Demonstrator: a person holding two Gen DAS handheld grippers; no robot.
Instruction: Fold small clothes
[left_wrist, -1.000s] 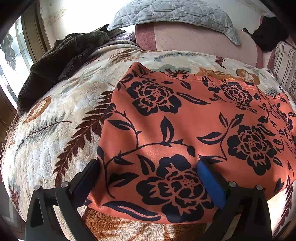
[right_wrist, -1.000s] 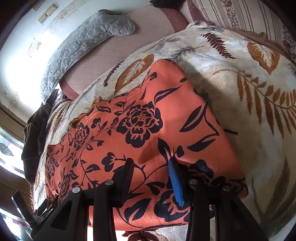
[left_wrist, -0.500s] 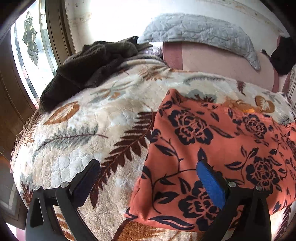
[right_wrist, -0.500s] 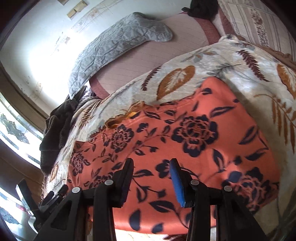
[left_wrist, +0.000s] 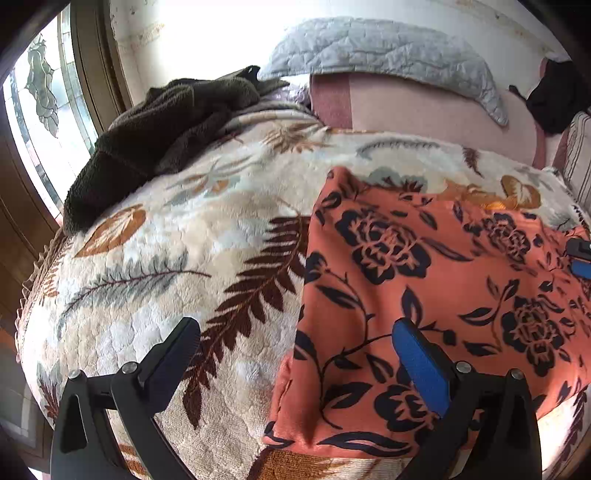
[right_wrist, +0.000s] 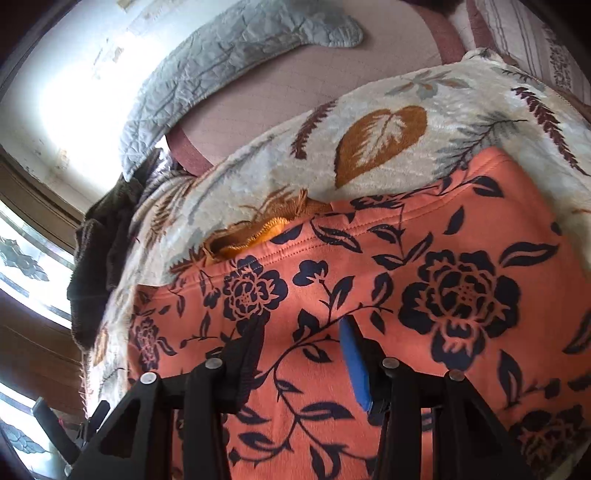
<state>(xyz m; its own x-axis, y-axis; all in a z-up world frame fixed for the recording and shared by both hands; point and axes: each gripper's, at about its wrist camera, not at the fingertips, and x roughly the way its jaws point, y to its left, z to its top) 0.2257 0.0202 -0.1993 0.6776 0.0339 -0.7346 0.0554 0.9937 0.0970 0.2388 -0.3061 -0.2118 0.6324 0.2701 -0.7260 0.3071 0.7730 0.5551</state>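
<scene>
The garment (left_wrist: 436, 280) lies right of the wide, empty left gripper (left_wrist: 295, 354), directly under the right gripper (right_wrist: 303, 350), whose empty jaws are opening.

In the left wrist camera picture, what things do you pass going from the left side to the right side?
Window → dark brown fuzzy blanket → leaf-patterned bedspread → orange flowered garment → striped pillow.

One orange garment with a navy flower print (left_wrist: 424, 288) lies centre-right. One cream leaf-patterned blanket (left_wrist: 177, 258) spreads beneath it. One dark brown fleece (left_wrist: 159, 136) sits upper left, one grey quilted pillow (left_wrist: 376, 48) along the top.
</scene>
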